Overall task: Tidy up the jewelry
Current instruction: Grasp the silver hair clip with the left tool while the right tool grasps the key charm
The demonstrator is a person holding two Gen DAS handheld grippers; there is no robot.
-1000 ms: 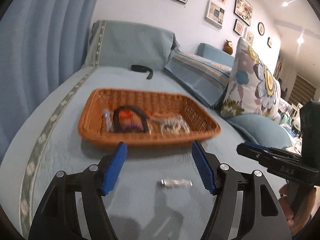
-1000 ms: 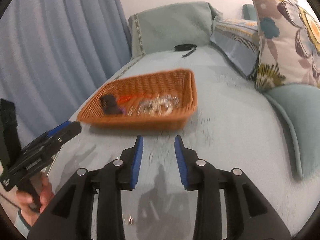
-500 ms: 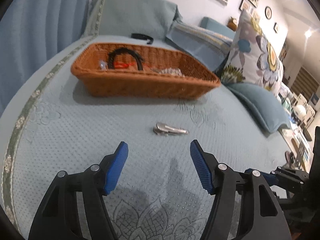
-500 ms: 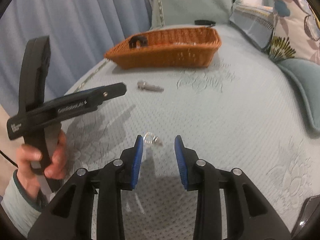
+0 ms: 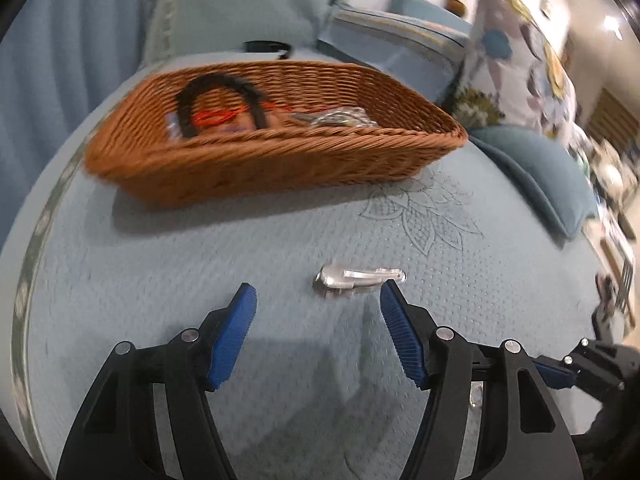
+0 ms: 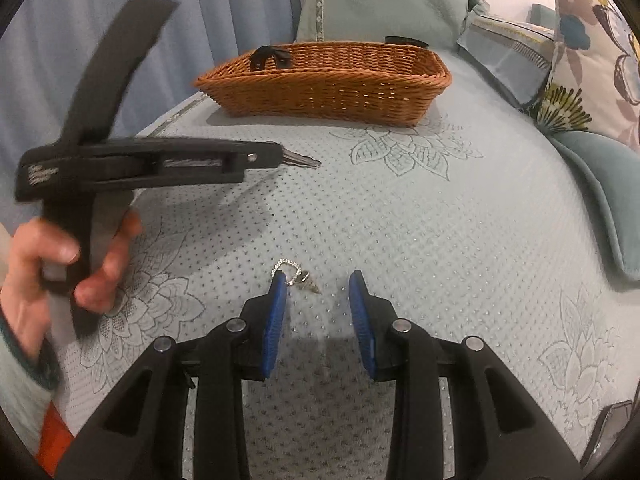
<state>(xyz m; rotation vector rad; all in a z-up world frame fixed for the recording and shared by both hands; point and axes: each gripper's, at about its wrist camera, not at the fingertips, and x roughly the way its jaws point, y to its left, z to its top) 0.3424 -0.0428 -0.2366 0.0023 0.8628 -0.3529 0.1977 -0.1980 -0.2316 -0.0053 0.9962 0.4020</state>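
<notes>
A brown wicker basket [image 5: 280, 160] stands on the pale blue bedspread and holds a black hairband [image 5: 224, 96], a red cord and some shiny jewelry [image 5: 340, 118]. A silver hair clip [image 5: 356, 277] lies on the bedspread just ahead of my open, empty left gripper [image 5: 318, 300]. A small silver chain piece [image 6: 298, 274] lies just ahead of my open, empty right gripper [image 6: 318, 284], close to its left finger. The basket [image 6: 328, 84] stands far behind it. The left gripper [image 6: 160, 160] shows from the side in the right wrist view, with the clip's tip [image 6: 304, 159] beyond it.
A black strap [image 5: 266, 46] lies behind the basket near a teal cushion [image 5: 240, 12]. A flowered pillow [image 6: 592, 48] and a blue pillow [image 6: 600, 184] lie at the right. Blue curtains [image 6: 100, 20] hang at the left. The right gripper's tip [image 5: 580, 364] shows at the lower right.
Both grippers have moved forward and down toward the bedspread. The hair clip now lies just ahead of the left fingers, and the chain piece is closer to the right fingers.
</notes>
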